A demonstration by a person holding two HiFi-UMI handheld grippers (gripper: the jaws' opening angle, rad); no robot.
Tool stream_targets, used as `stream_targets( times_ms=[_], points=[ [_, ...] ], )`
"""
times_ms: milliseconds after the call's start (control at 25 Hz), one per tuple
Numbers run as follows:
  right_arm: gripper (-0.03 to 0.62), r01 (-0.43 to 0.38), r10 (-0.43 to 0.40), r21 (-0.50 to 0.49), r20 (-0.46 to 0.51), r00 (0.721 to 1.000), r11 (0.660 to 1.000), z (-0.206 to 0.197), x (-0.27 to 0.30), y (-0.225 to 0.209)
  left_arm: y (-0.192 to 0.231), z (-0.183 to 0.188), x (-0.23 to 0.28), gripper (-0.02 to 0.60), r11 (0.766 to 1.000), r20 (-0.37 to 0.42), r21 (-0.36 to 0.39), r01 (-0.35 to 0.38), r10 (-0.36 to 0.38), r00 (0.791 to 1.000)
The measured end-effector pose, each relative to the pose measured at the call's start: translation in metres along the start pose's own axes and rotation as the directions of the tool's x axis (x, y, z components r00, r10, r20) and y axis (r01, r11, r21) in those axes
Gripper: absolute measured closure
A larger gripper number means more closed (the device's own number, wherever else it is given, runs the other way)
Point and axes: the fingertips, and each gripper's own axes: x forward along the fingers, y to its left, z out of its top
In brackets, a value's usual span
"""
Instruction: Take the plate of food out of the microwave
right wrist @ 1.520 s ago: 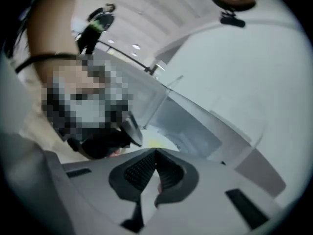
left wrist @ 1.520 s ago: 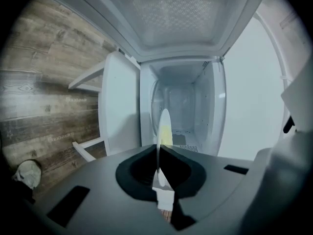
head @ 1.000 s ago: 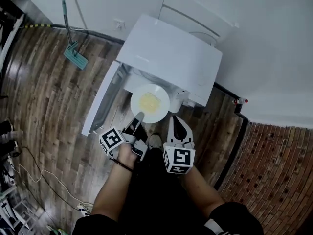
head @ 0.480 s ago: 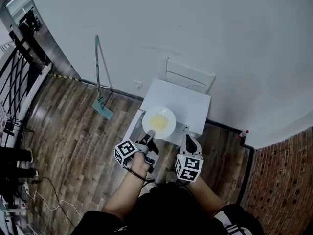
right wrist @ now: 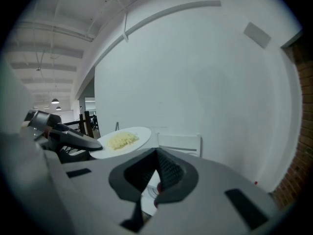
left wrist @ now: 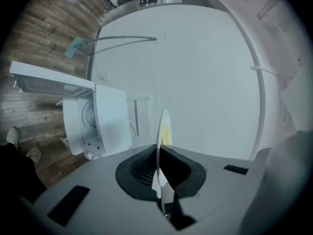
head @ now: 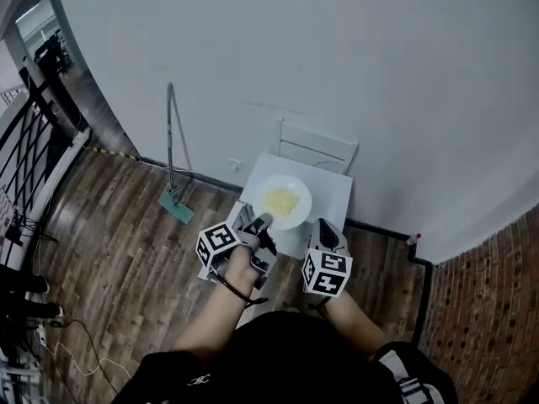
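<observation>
A white plate point(head: 284, 202) with a heap of yellow food is out of the white microwave point(head: 333, 194) and is held level above its top. My left gripper point(head: 263, 223) is shut on the plate's near rim. In the left gripper view the plate point(left wrist: 162, 131) stands edge-on between the pads of the left gripper point(left wrist: 159, 173). My right gripper point(head: 325, 227) is beside the plate on the right, shut and empty. The right gripper view shows its jaws pressed together on the right gripper point(right wrist: 156, 175) and the plate point(right wrist: 122, 141) off to the left.
The microwave point(left wrist: 100, 124) sits low on the wood floor with its door point(left wrist: 49, 80) swung open. A white chair point(head: 316, 150) stands behind it against the white wall. A mop point(head: 173, 162) leans on the wall at the left. A brick wall is at the right.
The plate, still in my left gripper, has risen from in front of the microwave's mouth to above its top. The head view has pulled back and up. My right gripper rose alongside.
</observation>
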Motion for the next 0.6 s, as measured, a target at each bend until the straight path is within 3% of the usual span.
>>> stream_targets(
  times_ms=[280, 600],
  points=[
    [0.582, -0.023, 0.024, -0.033, 0.024, 0.999, 0.999, 0.015, 0.004, 0.003, -0.025, 0.003, 0.005, 0.574, 1.0, -0.016, 0.018, 0.02, -0.02, 1.0],
    [0.582, -0.052, 0.053, -0.036, 0.021, 0.998, 0.998, 0.013, 0.006, 0.012, -0.026, 0.004, 0.004, 0.574, 0.999, -0.006, 0.0, 0.035, -0.035, 0.999]
  ],
)
